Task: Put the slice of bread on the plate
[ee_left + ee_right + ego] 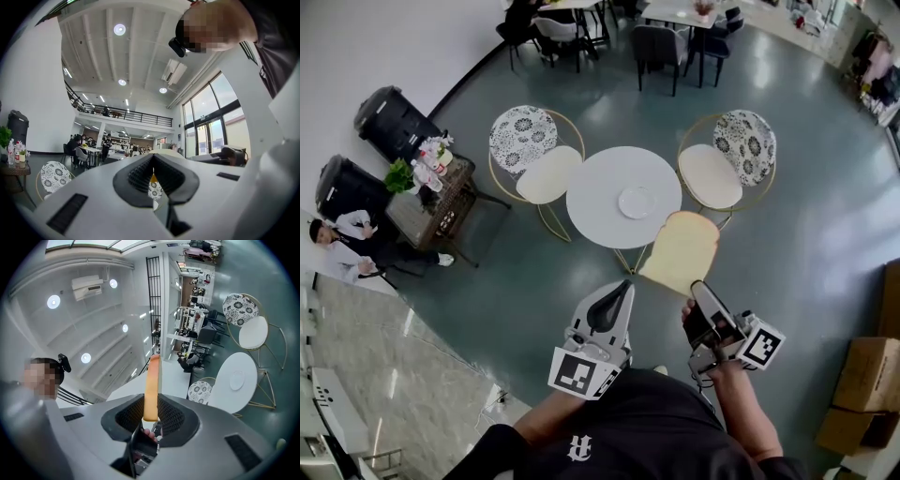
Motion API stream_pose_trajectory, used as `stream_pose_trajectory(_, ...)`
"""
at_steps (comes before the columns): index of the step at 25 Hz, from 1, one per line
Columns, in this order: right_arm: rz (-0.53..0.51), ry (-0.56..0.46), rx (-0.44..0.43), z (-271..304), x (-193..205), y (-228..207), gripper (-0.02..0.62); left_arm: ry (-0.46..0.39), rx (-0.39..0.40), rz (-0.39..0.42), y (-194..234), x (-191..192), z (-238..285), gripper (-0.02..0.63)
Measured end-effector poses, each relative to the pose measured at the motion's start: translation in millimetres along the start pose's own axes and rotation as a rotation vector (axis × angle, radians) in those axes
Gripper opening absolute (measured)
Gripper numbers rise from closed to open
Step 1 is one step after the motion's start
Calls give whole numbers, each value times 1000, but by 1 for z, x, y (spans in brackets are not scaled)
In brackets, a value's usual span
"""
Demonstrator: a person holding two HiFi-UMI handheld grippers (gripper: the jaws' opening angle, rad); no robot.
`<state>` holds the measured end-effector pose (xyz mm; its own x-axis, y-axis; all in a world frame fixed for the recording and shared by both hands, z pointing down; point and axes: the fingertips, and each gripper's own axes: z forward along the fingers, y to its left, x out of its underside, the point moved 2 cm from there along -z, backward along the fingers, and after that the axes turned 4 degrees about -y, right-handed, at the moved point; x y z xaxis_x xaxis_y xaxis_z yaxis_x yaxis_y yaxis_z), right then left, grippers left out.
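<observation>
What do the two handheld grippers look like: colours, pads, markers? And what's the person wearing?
Left gripper: tapered pale grey shell with black ribbed pads. Right gripper: same pale grey shell and black pads. White marker cubes with black squares sit on the left one and the right one. The person wears a black top with a small white emblem.

Your slice of bread (680, 251) is pale tan with a browner crust, and the plate (637, 202) is white on a white table (591, 178). Ahead of you the chairs (523, 136) have black-and-white floral backs and cream seats, over a grey-green floor (787, 244)
</observation>
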<state>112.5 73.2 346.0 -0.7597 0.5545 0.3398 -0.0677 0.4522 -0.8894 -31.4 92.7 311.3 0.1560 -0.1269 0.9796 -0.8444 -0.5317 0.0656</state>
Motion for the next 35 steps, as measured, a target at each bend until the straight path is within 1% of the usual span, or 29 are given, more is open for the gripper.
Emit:
stream_pose_trajectory(7, -2, -51, 32, 67, -2, -25, 91, 7, 49, -25, 74, 0, 38, 6)
stream_pose_trajectory(11, 4, -76, 39, 100, -1, -40, 91, 5, 71, -15, 110, 3, 55, 6)
stream_pose_trajectory(15, 27, -93, 52, 122, -4, -58, 91, 21, 74, -35, 134, 12, 73, 6)
stream_pose_trajectory(20, 45, -99, 74, 140, -12, -87, 91, 39, 73, -51, 153, 29, 94, 6)
stream_pose_trajectory(28, 84, -64, 105, 168, -27, -157, 91, 69, 45, -78, 174, 64, 138, 6)
stream_pose_trajectory(31, 111, -61, 119, 175, -31, -194, 91, 94, 33, -80, 183, 85, 154, 6)
stream_pose_trajectory(35, 156, -59, 165, 179, -27, -253, 91, 131, 33, -74, 193, 115, 169, 6)
